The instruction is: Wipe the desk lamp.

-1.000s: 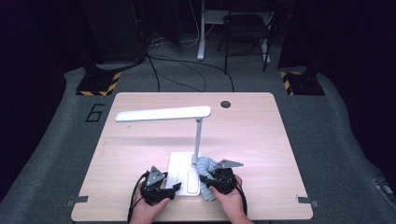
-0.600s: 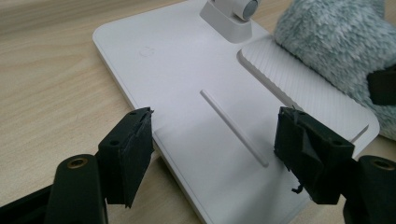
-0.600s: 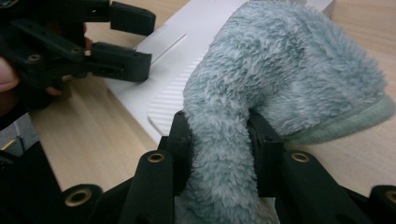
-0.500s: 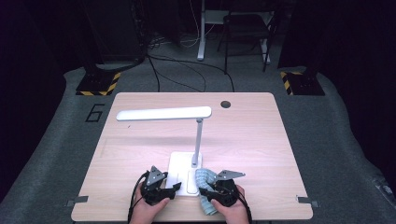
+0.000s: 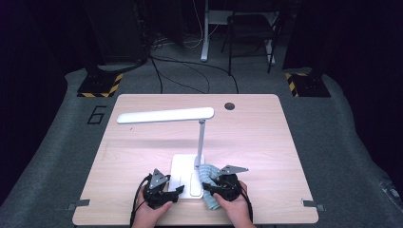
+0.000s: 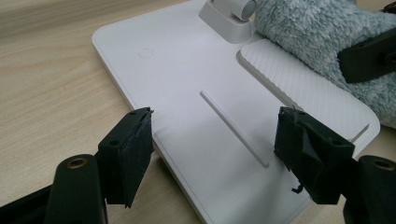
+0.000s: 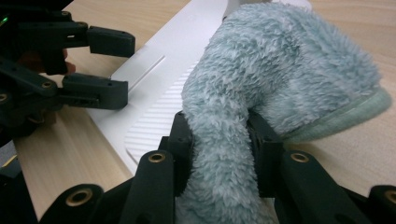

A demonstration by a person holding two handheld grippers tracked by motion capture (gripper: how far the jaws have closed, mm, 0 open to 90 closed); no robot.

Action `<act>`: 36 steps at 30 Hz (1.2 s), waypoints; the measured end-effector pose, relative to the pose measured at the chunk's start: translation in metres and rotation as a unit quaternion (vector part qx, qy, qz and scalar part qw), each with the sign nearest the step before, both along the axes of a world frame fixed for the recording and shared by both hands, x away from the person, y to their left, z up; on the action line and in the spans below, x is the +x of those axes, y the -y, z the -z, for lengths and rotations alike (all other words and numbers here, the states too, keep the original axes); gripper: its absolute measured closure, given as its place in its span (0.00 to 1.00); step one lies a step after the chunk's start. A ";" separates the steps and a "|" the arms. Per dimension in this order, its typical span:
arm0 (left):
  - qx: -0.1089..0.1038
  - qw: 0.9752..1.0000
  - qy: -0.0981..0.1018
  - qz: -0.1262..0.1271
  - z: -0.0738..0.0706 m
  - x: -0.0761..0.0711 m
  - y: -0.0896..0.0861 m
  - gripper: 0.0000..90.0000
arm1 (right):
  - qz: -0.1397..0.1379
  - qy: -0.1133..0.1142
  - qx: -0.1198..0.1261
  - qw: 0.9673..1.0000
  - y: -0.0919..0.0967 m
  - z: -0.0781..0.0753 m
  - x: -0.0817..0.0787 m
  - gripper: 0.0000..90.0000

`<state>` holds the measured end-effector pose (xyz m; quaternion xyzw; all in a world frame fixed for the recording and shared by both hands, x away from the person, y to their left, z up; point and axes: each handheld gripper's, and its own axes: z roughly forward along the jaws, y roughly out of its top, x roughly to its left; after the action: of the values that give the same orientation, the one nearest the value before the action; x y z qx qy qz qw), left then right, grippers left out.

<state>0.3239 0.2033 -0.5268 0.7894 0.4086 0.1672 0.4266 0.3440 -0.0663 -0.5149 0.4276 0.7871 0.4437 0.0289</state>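
Right claw (image 5: pixel 215 186) drew back toward counter (image 5: pixel 266 142) edge since earlier | clamps fuzzy teal cloth (image 7: pixel 261 93) beside lamp base (image 6: pixel 196 93), cloth's tail hidden | left claw (image 6: pixel 212 154) agape over base, empty

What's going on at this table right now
A person is working at a wooden table with a hand-held gripper in each hand. The right hand-held gripper is shut on a fluffy light blue cloth, which lies against the right side of a white desk lamp's flat base, near its upright pole. The left hand-held gripper is open, its jaws either side of the base's near left corner, not pressing on it. It looks like the lamp base is being wiped.
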 end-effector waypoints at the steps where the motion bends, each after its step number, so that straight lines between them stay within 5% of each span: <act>1: -0.003 1.000 -0.001 -0.003 0.000 0.000 0.000 0.31 | 0.005 0.000 0.007 1.000 0.000 0.001 0.004 0.75; 8: -0.005 1.000 -0.004 -0.002 0.000 0.001 -0.001 0.31 | 0.019 -0.002 0.007 1.000 0.000 0.000 0.016 0.74; 12: -0.019 1.000 -0.018 -0.006 0.001 0.003 -0.002 0.31 | 0.025 0.012 0.012 1.000 0.006 -0.004 0.022 0.75; 19: -0.014 1.000 -0.013 -0.006 0.001 0.003 -0.002 0.31 | 0.035 0.040 0.008 0.999 0.021 -0.022 0.021 0.74; 26: -0.018 1.000 -0.014 -0.010 0.001 0.002 -0.001 0.32 | 0.074 0.071 -0.010 0.995 0.058 -0.031 0.019 0.74; 36: -0.009 1.000 -0.012 -0.002 0.000 0.005 -0.002 0.31 | 0.136 0.071 -0.018 0.988 0.108 -0.027 0.012 0.73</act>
<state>0.3284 0.2057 -0.5270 0.7865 0.4172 0.1549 0.4283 0.3555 -0.1748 -0.4880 0.4976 0.7252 0.4509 0.1522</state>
